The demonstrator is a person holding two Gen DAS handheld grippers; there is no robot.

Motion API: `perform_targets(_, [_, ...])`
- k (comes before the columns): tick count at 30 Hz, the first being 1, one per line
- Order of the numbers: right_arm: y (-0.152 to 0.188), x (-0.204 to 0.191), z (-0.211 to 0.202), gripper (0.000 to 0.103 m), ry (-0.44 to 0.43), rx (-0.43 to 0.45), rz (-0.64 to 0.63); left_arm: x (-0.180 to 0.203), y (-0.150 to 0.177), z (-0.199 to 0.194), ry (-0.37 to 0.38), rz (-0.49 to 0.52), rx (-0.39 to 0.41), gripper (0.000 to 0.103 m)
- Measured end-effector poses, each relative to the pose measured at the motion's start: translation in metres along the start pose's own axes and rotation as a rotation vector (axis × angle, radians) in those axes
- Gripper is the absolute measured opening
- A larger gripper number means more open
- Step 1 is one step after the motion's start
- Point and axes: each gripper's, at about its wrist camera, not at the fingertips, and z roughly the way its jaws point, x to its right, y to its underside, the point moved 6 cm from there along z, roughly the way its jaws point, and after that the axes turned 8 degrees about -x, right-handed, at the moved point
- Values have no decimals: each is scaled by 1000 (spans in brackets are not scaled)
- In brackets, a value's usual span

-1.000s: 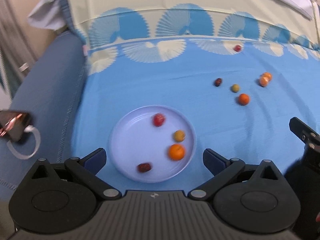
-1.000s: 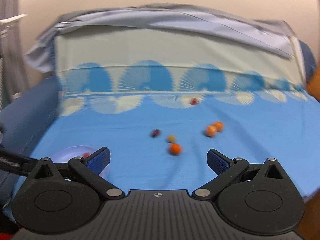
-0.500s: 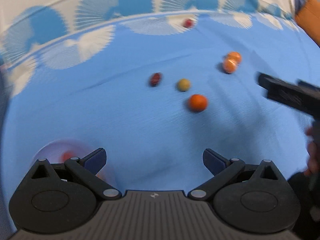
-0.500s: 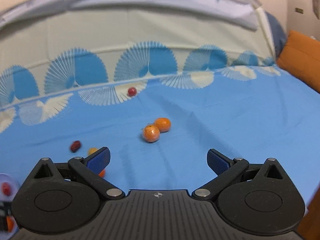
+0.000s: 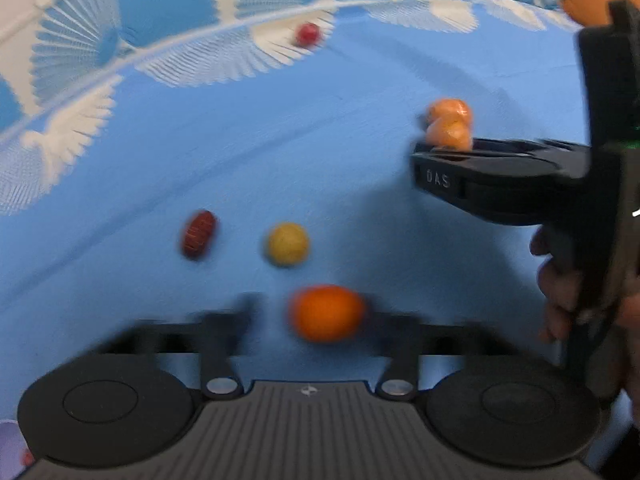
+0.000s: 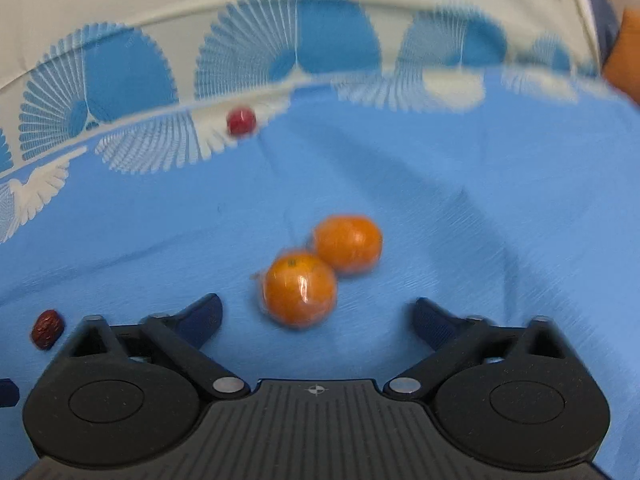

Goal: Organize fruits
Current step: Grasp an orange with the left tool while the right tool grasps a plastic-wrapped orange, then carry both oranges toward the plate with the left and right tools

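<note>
Only my left wrist view shows the yellow fruit, the plain orange and my hand gripping the right gripper from the side. The left gripper is blurred, its jaws standing narrowly around the plain orange. In the right view, the right gripper spreads wide; the wrapped orange sits between its fingertips, touching a second orange just beyond.

A bright blue sheet with soft creases fills most of both views. Across the upper part of each frame runs its cream border, printed with blue and white fan shapes. An orange cushion shows at the upper right edge.
</note>
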Motion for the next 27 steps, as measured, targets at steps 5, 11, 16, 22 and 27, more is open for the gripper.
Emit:
perform_targets(5, [7,11,-21,38,44,-20,21,-7,23,-27,0,-8,6,37])
perform_targets(11, [41,11,-109,38,0,-20,77,-32,75,-92,-35,-48,11,37])
perform_targets(16, [81,-25,-197,38,-115,-36,7,-60,124,-147,-93,-85,-6,37])
perform_targets(22, [122,-77,-281,38,-243,-47,-110,-92,183,-211,-160,-134,31,37])
perform_targets(27, [144,-109,-332,38,-295,-5,-174,-106,223,-243,-151,-210,50,37])
